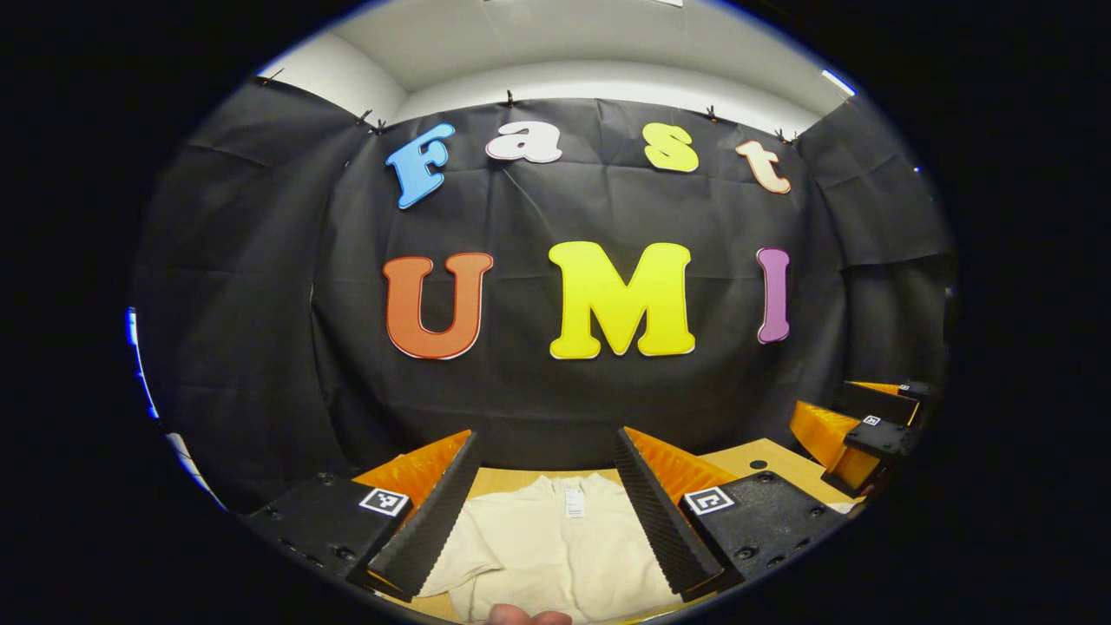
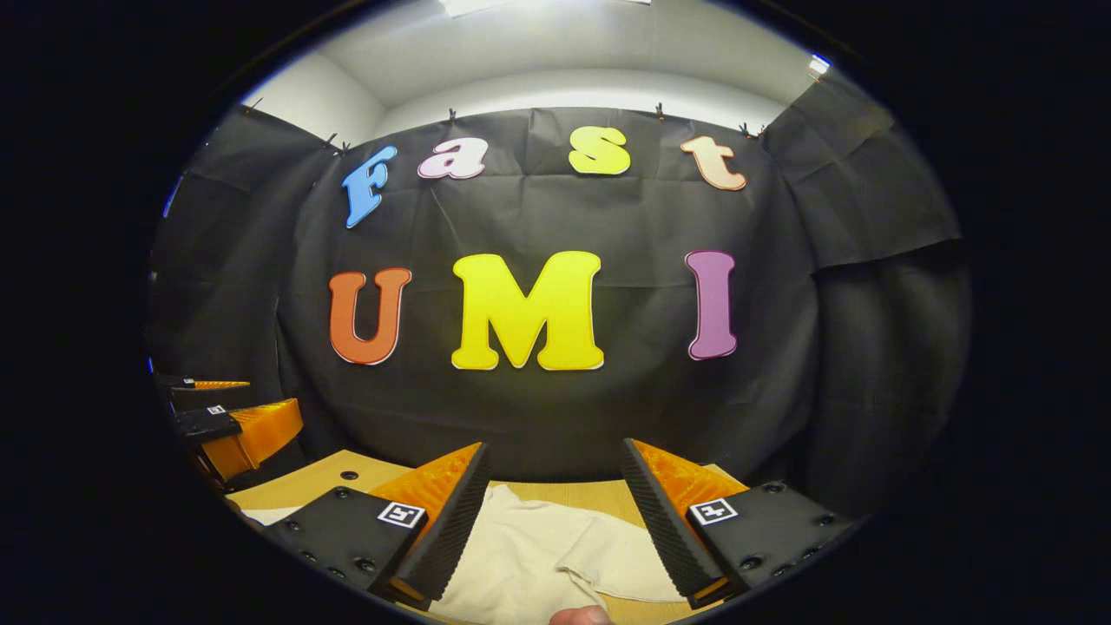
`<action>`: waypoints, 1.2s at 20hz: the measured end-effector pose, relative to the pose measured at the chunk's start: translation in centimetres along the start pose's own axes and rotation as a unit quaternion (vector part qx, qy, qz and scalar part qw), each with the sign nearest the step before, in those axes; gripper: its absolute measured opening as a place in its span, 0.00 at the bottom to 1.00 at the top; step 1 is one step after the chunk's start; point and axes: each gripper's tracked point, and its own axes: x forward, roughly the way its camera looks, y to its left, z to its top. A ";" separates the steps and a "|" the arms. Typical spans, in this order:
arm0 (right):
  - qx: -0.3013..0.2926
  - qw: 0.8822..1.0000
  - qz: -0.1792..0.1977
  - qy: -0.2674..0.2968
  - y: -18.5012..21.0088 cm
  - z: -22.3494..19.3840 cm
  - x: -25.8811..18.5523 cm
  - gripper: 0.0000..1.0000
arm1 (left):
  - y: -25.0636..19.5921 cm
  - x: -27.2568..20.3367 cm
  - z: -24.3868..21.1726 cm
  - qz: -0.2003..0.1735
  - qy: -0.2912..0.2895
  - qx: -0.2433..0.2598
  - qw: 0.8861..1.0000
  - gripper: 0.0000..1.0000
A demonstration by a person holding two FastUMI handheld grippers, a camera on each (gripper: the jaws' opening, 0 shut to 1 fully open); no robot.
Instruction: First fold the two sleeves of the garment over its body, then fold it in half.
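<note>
Wooden table (image 1: 764, 460) under cream garment (image 1: 547, 547), black cloth wall behind; left gripper (image 1: 547, 486), right gripper (image 2: 555, 503) fingers wide.

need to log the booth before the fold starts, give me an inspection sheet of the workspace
surface: wooden table, bare where it shows.
job's things: cream garment lying flat on the table, neck label toward the wall; one sleeve lies out to the side, not folded over the body.
clutter: nothing seen.
grippers: left gripper open above the garment's body; right gripper open above the sleeve; neither holds cloth.
cables: nothing seen.
surroundings: black cloth wall clipped up around the booth, white ceiling with a light.
</note>
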 end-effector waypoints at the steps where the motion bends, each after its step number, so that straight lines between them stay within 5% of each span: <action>1: -0.003 1.000 0.001 0.006 -0.6 -0.5 0.0 0.94 | -0.3 0.0 -0.4 -0.004 0.004 0.002 1.000 0.99; 13: -0.028 0.987 -0.025 0.155 -16.5 -8.8 -5.0 0.94 | -6.9 0.8 -2.5 -0.066 0.029 0.015 0.997 0.99; 19: -0.036 0.958 -0.064 0.277 -25.7 -16.8 -7.5 0.94 | -8.4 1.0 -4.1 -0.074 0.059 0.004 0.995 0.99; 24: -0.023 0.926 -0.079 0.369 -29.4 -23.7 -8.6 0.95 | -8.1 0.9 -4.8 -0.062 0.071 0.016 0.995 0.99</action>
